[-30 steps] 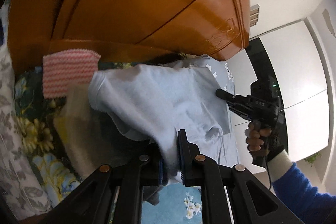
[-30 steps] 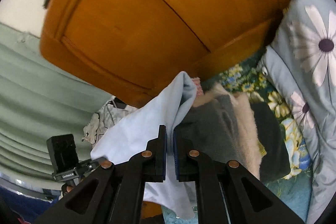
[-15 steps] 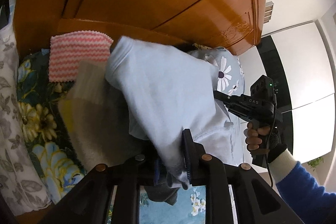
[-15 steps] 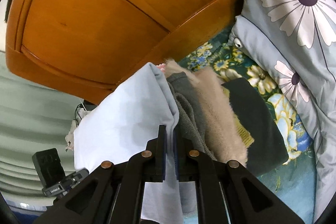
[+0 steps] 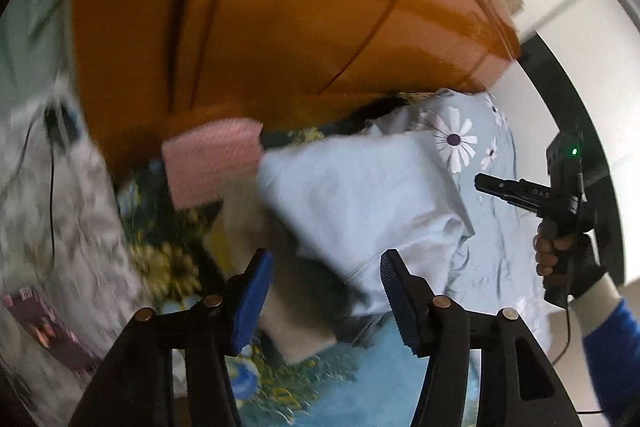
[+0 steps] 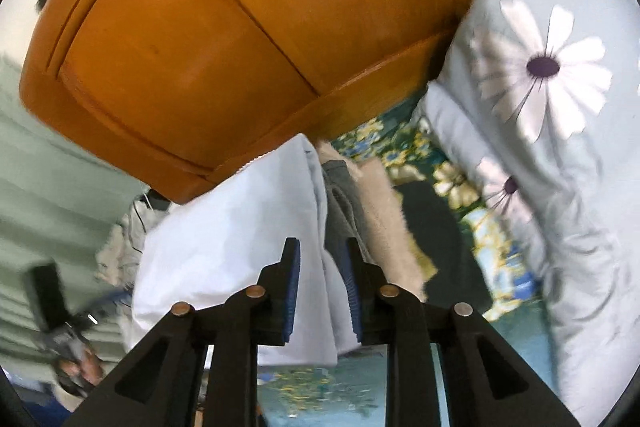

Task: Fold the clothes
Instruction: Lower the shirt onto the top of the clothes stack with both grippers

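Left gripper (image 5: pixel 326 291): fingers spread wide, released, nothing between the blue pads. Right gripper (image 6: pixel 322 291): fingers parted; a hem of the pale blue garment (image 5: pixel 360 203) hangs in the gap, but the pads are not pressed on it, so released too.

The pale blue garment lies folded on top of a stack of folded clothes (image 6: pixel 376 215) (grey, beige fuzzy and dark pieces) on the bed, near the headboard end. A pink zigzag cloth (image 5: pixel 214 163) sits just beside the stack, against the wooden headboard (image 6: pixel 224 39). The floral bedsheet (image 6: pixel 404 151) shows around the stack. The daisy-print quilt (image 6: pixel 560 131) is bunched along the bed's right side, next to the stack.

In the left wrist view the right gripper shows at the right edge, off the garment, with the person's hand (image 5: pixel 554 251) on its grip. Left view is motion-blurred.
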Demonstrator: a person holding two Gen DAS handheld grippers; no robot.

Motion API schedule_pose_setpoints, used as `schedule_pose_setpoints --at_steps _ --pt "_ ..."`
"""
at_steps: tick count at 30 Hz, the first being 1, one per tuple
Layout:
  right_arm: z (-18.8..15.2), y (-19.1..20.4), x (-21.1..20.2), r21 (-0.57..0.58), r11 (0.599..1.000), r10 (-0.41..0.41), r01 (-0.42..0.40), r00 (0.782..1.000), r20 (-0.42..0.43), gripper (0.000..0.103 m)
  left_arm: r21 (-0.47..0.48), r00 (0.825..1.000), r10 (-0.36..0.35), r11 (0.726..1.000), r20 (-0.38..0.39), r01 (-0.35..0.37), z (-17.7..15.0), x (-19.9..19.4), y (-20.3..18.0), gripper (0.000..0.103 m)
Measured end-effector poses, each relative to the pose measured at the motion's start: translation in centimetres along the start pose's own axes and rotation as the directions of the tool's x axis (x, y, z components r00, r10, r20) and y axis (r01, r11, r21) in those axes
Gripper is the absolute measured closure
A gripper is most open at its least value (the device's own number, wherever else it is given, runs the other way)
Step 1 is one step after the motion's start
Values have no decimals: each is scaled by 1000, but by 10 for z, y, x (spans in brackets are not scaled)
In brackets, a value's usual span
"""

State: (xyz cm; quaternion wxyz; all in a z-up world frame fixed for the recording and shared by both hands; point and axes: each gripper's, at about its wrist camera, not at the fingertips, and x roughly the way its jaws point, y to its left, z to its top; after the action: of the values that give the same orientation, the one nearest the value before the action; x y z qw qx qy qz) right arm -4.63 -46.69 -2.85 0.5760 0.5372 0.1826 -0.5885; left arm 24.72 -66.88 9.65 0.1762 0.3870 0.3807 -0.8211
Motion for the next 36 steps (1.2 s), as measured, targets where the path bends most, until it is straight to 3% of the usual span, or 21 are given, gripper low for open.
schedule_pose_setpoints --at_steps 5,10,16,19,31,36 --pt "-18 51 7 -124 992 5 -6 1000 -11 76 88 1000 -2 996 -10 3 11 24 -42 42" --pt "-44 77 17 -211 977 -43 45 999 15 76 134 999 51 990 -11 -49 -7 41 -56 42" --pt "-73 69 22 -213 972 -87 99 994 64 75 150 995 101 984 11 -101 -29 61 -52 41" --pt "-82 62 31 -200 974 -94 104 994 56 67 153 995 102 983 17 -103 -31 67 -52 39" --pt "-84 47 51 -166 984 -63 64 998 10 66 183 990 137 974 -9 -133 -34 85 -52 34" --pt "-87 58 33 -173 982 -68 76 996 54 66 167 990 140 976 25 -142 -33 71 -58 34"
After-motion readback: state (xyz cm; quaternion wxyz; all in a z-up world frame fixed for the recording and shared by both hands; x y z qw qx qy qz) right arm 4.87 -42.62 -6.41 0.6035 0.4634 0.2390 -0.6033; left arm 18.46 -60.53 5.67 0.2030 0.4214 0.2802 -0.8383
